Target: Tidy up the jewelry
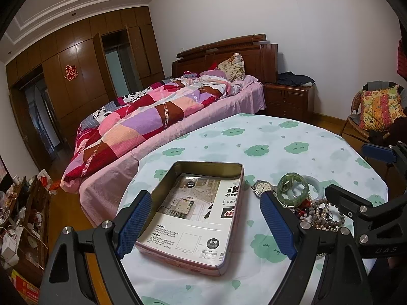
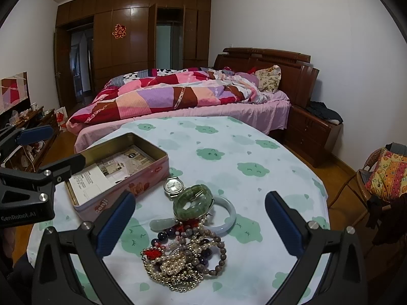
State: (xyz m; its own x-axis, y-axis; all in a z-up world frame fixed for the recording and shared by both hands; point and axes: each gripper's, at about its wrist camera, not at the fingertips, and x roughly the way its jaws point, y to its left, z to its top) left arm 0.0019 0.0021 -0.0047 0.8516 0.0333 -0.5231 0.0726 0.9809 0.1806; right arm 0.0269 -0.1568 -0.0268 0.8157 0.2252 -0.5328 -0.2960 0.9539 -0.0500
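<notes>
An open pink tin box with a printed sheet in its bottom lies on the round table; it also shows in the right wrist view. To its right lies a jewelry pile: a watch, a green bangle, a pale bangle and tangled bead bracelets. My left gripper is open and empty, hovering over the box. My right gripper is open and empty, hovering over the pile. The pile shows in the left wrist view, with the green bangle on top.
The table carries a white cloth with green clouds. A bed with a patchwork quilt stands behind it. A bedside cabinet and a wicker chair with a cushion are on the right. A cluttered low shelf is on the left.
</notes>
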